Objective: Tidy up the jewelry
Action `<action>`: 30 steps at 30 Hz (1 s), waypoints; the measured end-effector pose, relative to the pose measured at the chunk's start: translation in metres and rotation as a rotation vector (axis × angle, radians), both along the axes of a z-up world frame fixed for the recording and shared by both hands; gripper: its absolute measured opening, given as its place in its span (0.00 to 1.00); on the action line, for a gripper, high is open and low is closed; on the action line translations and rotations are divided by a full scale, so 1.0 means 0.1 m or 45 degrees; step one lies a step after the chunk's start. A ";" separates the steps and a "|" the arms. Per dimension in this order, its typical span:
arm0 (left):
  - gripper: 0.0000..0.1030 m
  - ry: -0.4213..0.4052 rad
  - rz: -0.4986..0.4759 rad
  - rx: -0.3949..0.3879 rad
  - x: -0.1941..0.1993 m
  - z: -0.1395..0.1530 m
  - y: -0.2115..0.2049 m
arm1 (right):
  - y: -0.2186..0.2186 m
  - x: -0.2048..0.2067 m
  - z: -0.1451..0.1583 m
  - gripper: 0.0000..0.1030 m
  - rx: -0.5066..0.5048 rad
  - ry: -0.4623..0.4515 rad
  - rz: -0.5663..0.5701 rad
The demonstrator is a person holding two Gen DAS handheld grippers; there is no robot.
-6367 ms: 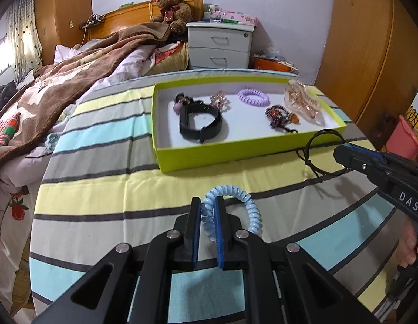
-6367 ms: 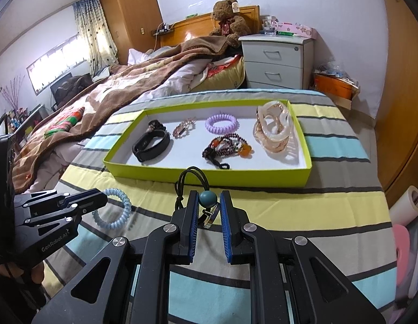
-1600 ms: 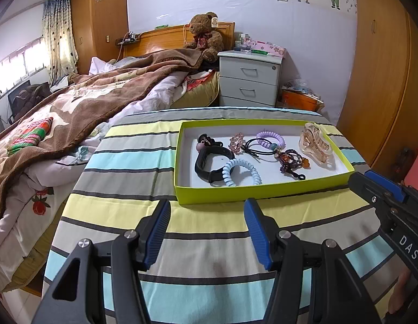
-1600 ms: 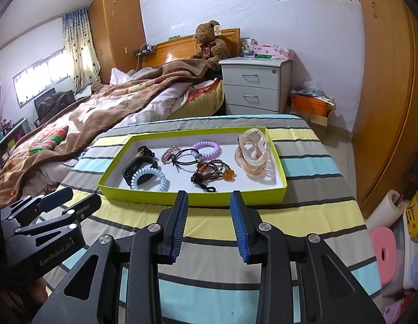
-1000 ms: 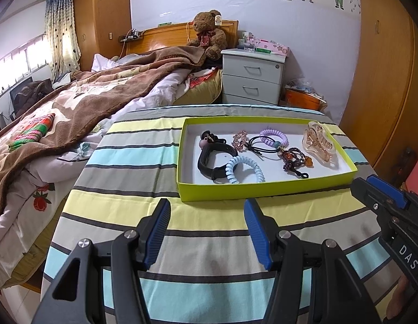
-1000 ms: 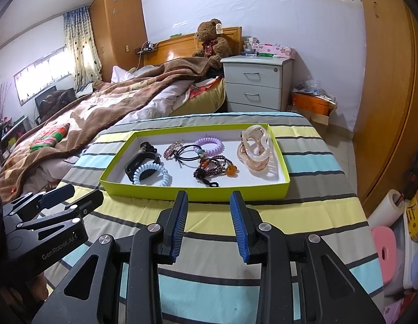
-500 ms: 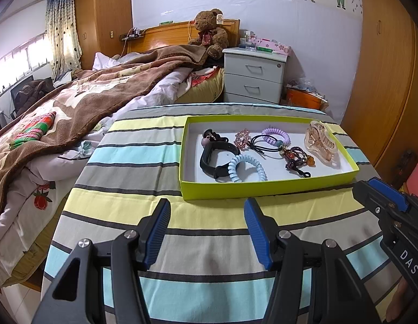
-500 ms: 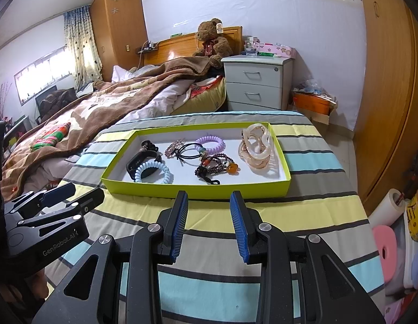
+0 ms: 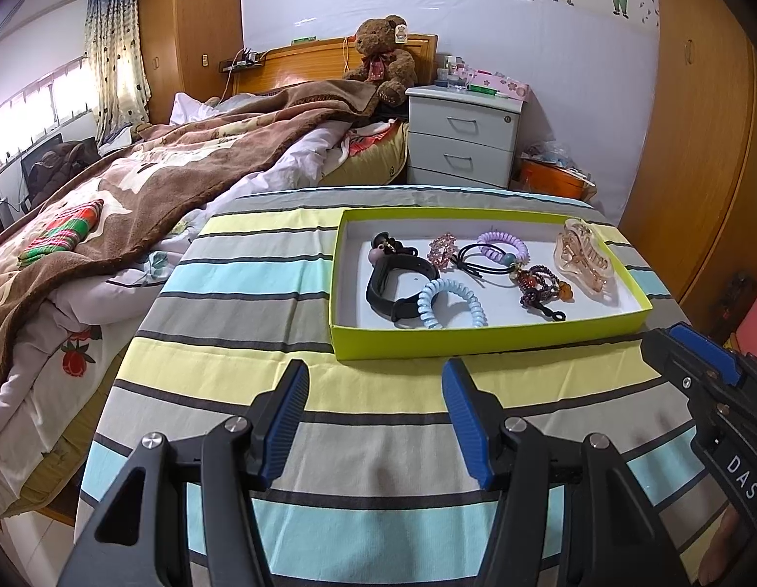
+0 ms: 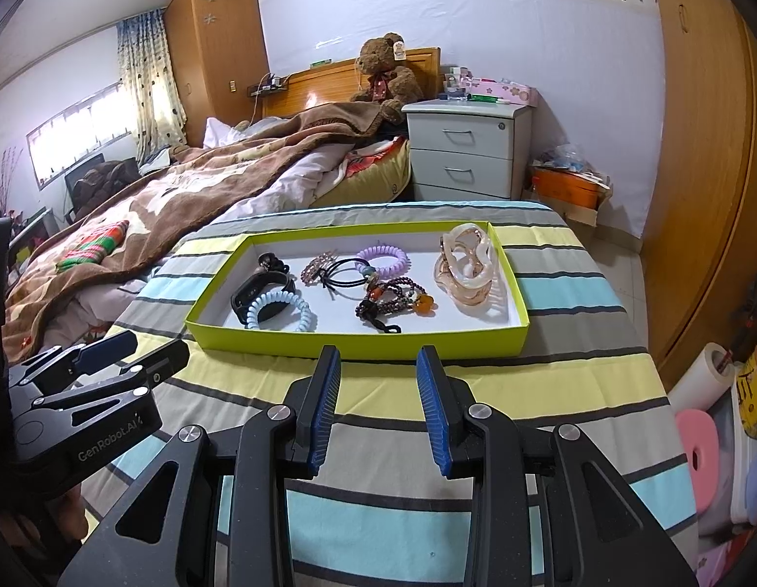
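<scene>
Left claw (image 9: 376, 420): jaws spread wide, nothing between them, blue ribbed pads (image 9: 289, 420) facing in; it hangs over the striped cloth of the table (image 9: 241, 293), short of the tray. Right claw (image 10: 378, 403): jaws parted to a moderate gap, also empty, tips just before the tray's near wall. Neither claw touches any item.

Tray (image 9: 476, 340): shallow, lime-green walls, white floor, sitting on the table w/ all jewelry inside. Contents, L to R in the left wrist view:
- black band (image 9: 378, 288), curved, w/ a small pink-and-dark charm piece at its far end
- light-blue coil hair tie (image 9: 452, 303), overlapping the band's near end
- pink beaded piece (image 9: 442, 252)
- black elastic loop (image 9: 478, 261), its blue bead touching the purple coil hair tie (image 9: 503, 244)
- dark bead bracelet (image 9: 542, 288) w/ orange beads
- translucent amber hair claw clip (image 9: 584, 257), at the right end

Legible text: "DAS" on the right claw's body (left wrist view); "GenRobot.AI" on the left claw's body (image 10: 104, 433) (right wrist view).

Background: bed w/ brown blanket (image 9: 148, 186), teddy bear (image 9: 383, 56), white nightstand (image 9: 464, 134).
</scene>
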State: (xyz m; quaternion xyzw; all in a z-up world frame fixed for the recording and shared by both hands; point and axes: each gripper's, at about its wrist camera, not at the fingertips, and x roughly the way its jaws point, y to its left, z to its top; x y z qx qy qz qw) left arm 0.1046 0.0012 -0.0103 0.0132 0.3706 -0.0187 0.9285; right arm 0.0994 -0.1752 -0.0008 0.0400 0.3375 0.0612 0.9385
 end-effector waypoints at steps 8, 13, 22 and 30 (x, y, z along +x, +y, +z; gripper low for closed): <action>0.57 0.003 0.006 0.000 0.00 0.00 0.01 | 0.00 0.01 0.00 0.32 0.001 0.000 0.000; 0.57 0.005 0.004 0.000 0.00 -0.01 0.01 | 0.00 0.00 0.00 0.32 0.000 -0.001 0.000; 0.57 0.007 0.009 -0.002 0.00 -0.01 0.03 | 0.00 0.00 0.01 0.32 0.001 -0.002 0.000; 0.57 0.008 0.011 -0.003 -0.01 -0.01 0.03 | 0.00 0.01 0.00 0.32 0.000 -0.001 0.001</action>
